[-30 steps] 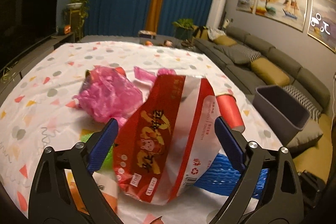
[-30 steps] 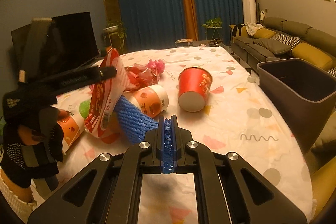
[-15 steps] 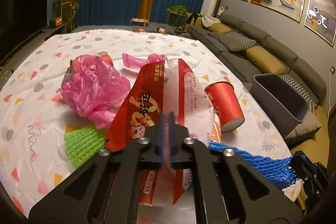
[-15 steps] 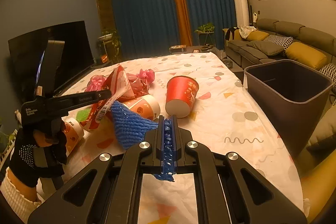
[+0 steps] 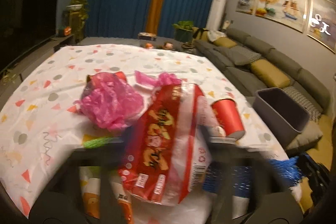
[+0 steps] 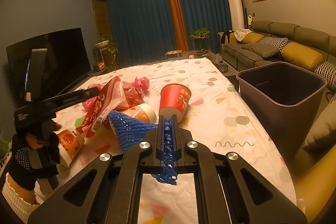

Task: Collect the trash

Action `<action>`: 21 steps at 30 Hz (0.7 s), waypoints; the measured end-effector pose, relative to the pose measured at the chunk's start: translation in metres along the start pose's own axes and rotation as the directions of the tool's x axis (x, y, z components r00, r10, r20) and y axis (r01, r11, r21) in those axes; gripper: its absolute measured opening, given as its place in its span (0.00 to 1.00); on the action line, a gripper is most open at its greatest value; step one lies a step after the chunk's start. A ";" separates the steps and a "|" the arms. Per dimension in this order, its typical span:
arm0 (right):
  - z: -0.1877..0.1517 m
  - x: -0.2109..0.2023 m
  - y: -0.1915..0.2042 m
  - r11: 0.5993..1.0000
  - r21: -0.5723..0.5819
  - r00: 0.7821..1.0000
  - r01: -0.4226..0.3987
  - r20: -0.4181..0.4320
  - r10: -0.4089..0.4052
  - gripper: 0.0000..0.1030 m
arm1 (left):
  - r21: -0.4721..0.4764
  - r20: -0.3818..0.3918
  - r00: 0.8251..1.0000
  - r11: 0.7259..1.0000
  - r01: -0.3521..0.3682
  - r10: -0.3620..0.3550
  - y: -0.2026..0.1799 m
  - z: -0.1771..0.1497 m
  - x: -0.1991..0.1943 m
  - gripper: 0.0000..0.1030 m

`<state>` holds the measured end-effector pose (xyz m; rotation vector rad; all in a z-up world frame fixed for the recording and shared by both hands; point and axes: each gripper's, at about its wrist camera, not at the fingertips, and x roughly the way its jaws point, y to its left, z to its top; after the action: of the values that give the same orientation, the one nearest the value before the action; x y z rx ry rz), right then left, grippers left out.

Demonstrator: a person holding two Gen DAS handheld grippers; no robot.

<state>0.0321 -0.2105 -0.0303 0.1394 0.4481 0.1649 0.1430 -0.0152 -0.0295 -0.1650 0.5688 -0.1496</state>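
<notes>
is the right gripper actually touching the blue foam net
Touching. The right wrist view shows the right gripper with its fingers closed on the blue foam net; a strip of the net is pinched between them and hangs out below.

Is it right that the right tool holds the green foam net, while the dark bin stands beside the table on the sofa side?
Not quite: the net in the right tool is blue, not green. The right wrist view shows the blue foam net pinched between its closed fingers. The rest is right: the dark bin stands beside the table, on the sofa side.
</notes>
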 end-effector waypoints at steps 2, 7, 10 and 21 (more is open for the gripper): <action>0.001 -0.002 0.000 1.000 0.000 1.000 0.001 0.006 -0.001 0.07 | -0.035 0.013 1.000 0.999 0.012 -0.012 0.002 0.002 0.000 0.87; 0.004 -0.007 -0.004 1.000 0.012 1.000 0.000 0.012 0.000 0.07 | 0.025 -0.063 0.997 0.999 -0.032 0.034 -0.011 0.005 0.024 0.90; 0.004 -0.009 -0.006 1.000 0.017 1.000 0.004 0.016 -0.004 0.07 | 0.027 -0.111 0.993 0.999 -0.027 0.030 -0.015 0.001 0.037 0.90; 0.003 -0.012 -0.014 1.000 0.029 1.000 0.010 0.026 -0.011 0.07 | 0.036 -0.233 0.972 0.999 -0.026 0.033 -0.023 -0.008 0.061 0.48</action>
<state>0.0245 -0.2263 -0.0253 0.1673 0.4255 0.1461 0.1870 -0.0493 -0.0634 -0.1076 0.8025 -0.1502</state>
